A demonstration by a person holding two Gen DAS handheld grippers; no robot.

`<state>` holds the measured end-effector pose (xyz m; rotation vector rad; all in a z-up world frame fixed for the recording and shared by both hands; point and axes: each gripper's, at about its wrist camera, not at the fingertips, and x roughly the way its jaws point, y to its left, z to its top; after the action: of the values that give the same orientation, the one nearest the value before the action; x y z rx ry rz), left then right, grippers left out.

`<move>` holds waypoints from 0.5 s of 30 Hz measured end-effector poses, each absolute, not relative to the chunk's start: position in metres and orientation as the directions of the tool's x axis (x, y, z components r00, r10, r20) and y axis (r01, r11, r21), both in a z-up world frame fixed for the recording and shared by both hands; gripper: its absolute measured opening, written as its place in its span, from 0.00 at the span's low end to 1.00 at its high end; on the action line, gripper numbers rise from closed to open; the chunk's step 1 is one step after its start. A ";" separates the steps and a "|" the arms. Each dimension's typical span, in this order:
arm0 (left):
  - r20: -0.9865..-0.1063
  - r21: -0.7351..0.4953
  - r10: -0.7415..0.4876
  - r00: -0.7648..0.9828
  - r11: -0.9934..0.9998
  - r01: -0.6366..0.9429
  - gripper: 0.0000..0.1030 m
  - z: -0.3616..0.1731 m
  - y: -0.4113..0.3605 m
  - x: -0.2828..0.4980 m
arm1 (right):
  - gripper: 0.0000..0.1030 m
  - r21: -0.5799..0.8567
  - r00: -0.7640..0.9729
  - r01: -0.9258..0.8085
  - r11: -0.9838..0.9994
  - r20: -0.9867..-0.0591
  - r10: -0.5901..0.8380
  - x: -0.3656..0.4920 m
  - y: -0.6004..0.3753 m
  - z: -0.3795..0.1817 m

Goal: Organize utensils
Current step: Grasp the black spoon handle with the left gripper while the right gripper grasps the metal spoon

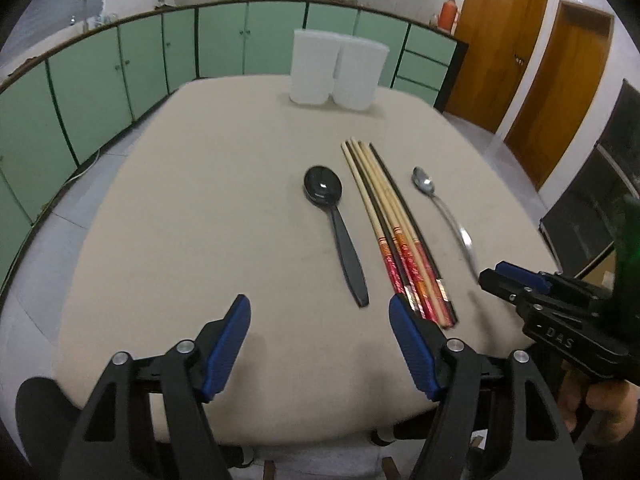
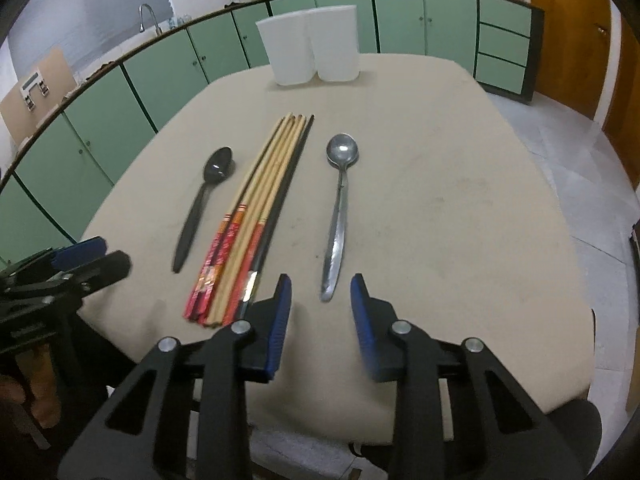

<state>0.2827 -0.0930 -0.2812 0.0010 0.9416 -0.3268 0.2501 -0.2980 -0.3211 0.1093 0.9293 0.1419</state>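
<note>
Utensils lie side by side on my beige table [image 2: 460, 208]: black spoon [image 1: 334, 224], chopstick bundle [image 1: 394, 232], metal spoon [image 2: 340, 204]. Two white containers [image 2: 310, 46] stand at the far edge. Left gripper [image 1: 320, 344] is spread wide over bare cloth — right gripper [image 2: 321, 312] is narrower, empty, just short of the metal spoon's handle.

Chopsticks [image 2: 256, 216] between black spoon [image 2: 204, 204], steel spoon [image 2: 339, 212]
</note>
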 end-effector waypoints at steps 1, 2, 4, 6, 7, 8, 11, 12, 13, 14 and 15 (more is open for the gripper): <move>-0.799 -0.141 -0.276 0.535 0.950 0.280 0.68 -0.287 -0.097 0.288 | 0.27 0.159 0.586 -0.077 0.984 -0.792 0.174 0.252 -0.301 -0.323; -0.804 -0.137 -0.273 0.529 0.950 0.282 0.68 -0.290 -0.101 0.291 | 0.27 0.156 0.584 -0.077 0.985 -0.794 0.171 0.252 -0.301 -0.324; -0.821 -0.127 -0.262 0.507 0.950 0.284 0.68 -0.302 -0.109 0.301 | 0.27 0.147 0.582 -0.083 0.986 -0.795 0.168 0.257 -0.302 -0.330; -0.824 -0.102 -0.241 0.513 0.953 0.284 0.68 -0.306 -0.115 0.304 | 0.27 0.140 0.590 -0.093 0.986 -0.790 0.168 0.258 -0.303 -0.330; -0.821 -0.077 -0.227 0.524 0.953 0.292 0.68 -0.306 -0.120 0.305 | 0.26 0.132 0.593 -0.100 0.986 -0.788 0.165 0.259 -0.303 -0.330; -0.819 -0.064 -0.219 0.530 0.953 0.296 0.68 -0.306 -0.123 0.305 | 0.25 0.124 0.597 -0.103 0.987 -0.786 0.161 0.260 -0.303 -0.330; -0.809 -0.013 -0.182 0.559 0.956 0.294 0.68 -0.307 -0.128 0.301 | 0.22 0.111 0.604 -0.108 0.988 -0.782 0.154 0.263 -0.305 -0.330; -0.803 0.003 -0.173 0.571 0.956 0.293 0.68 -0.308 -0.129 0.298 | 0.21 0.108 0.606 -0.108 0.988 -0.781 0.151 0.263 -0.306 -0.330; -0.795 0.014 -0.166 0.583 0.957 0.291 0.66 -0.307 -0.129 0.295 | 0.20 0.105 0.608 -0.106 0.989 -0.780 0.149 0.262 -0.306 -0.329; -0.790 0.020 -0.162 0.591 0.957 0.289 0.59 -0.308 -0.130 0.295 | 0.20 0.104 0.610 -0.106 0.989 -0.778 0.147 0.262 -0.307 -0.329; -0.785 0.024 -0.161 0.598 0.957 0.289 0.52 -0.307 -0.129 0.293 | 0.20 0.102 0.611 -0.106 0.989 -0.778 0.145 0.261 -0.307 -0.329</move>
<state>0.2926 -0.1294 -0.3066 0.1544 0.8929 -0.2623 0.2614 -0.3069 -0.3290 0.0473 0.9017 0.1448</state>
